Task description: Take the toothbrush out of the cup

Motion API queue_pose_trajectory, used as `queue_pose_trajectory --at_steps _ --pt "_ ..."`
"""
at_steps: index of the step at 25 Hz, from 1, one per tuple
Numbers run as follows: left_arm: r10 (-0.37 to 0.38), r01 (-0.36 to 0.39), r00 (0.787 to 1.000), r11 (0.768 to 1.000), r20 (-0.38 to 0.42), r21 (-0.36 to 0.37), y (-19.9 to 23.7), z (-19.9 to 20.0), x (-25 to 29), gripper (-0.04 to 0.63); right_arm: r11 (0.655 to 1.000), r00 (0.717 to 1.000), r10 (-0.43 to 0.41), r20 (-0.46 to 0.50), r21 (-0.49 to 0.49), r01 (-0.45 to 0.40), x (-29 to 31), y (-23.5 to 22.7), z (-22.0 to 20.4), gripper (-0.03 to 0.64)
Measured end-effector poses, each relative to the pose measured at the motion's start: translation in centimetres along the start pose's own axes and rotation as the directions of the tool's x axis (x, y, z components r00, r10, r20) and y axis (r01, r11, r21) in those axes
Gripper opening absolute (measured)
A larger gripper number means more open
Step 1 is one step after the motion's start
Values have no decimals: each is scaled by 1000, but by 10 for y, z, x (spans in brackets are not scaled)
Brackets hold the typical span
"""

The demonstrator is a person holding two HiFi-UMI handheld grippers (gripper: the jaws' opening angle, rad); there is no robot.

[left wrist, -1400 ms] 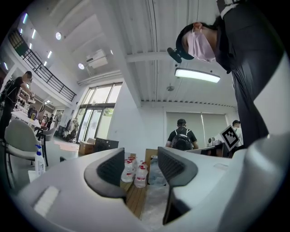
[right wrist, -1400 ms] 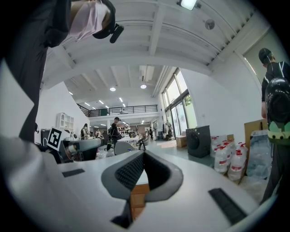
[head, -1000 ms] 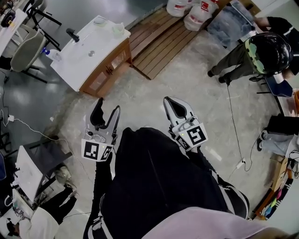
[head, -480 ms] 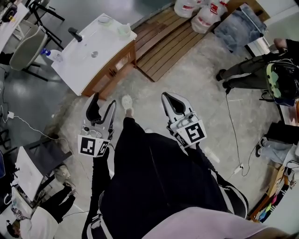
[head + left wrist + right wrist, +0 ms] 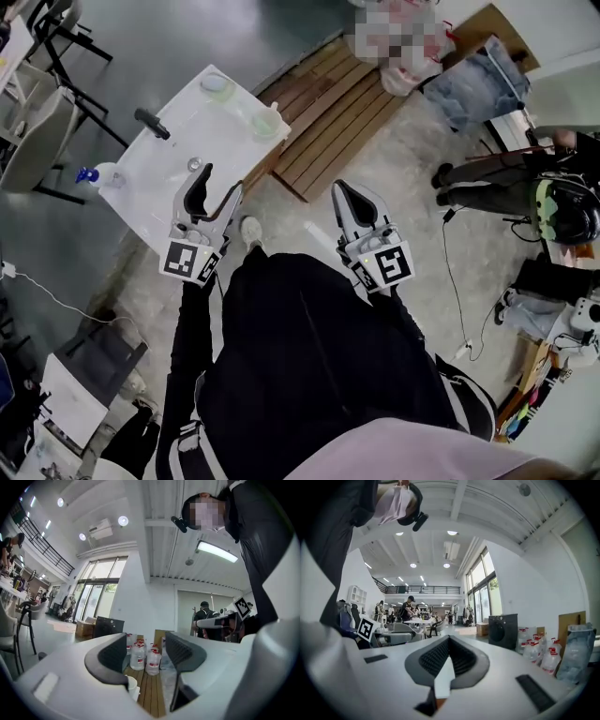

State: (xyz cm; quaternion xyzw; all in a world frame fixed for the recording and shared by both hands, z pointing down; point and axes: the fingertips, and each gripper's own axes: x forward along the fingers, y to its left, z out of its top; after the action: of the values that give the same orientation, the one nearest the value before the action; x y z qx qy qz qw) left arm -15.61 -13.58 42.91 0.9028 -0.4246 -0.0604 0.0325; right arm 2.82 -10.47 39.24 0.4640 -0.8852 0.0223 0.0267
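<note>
Left gripper (image 5: 217, 187) is pointing forward, jaws standing apart and empty; right gripper (image 5: 346, 197) is pointing forward, jaws pressed together

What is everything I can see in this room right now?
washstand: one, white top, wooden sides, ahead on the left
tap: one, black, on the washstand
cups: two, pale green, near the washstand's far edge; no toothbrush can be made out
bottle: one, clear with blue cap, left of the washstand
decking: one, brown wood, beyond the washstand
water jugs: several, clear with red caps, at the decking's far end
bystander: one, dark clothes, helmet, far right
left tongs: white, black pads, open, empty
right tongs: white, black pads, shut, empty
</note>
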Motion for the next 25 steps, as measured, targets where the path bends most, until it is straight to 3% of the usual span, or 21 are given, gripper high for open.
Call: queue_pose_trajectory --at_steps 5,8,11,13,17,19,25 --pt "-70 64 993 996 -98 -70 68 -51 69 249 994 996 -89 -29 -64 87 83 -54 -1 0" --pt "-67 38 981 987 -183 -156 91 -105 97 249 988 985 -149 -87 -40 146 103 -89 -19 0" --pt "-30 -23 973 974 -229 -224 116 -149 125 249 989 983 -144 -113 -29 142 123 -112 -29 0" --pt "0 -82 961 955 -276 -285 131 -183 136 249 992 983 -124 -134 -32 120 137 -117 -34 0" --pt "47 -183 945 895 -323 -407 151 -233 144 249 996 982 -88 -165 -32 84 158 -127 -39 0" --pt "50 -199 944 876 -327 -440 155 -247 153 249 997 980 -80 -181 -32 75 162 -136 -45 0" --pt "-1 -179 941 848 -339 -499 158 -275 188 249 997 967 -74 -244 -6 75 162 -164 -70 0"
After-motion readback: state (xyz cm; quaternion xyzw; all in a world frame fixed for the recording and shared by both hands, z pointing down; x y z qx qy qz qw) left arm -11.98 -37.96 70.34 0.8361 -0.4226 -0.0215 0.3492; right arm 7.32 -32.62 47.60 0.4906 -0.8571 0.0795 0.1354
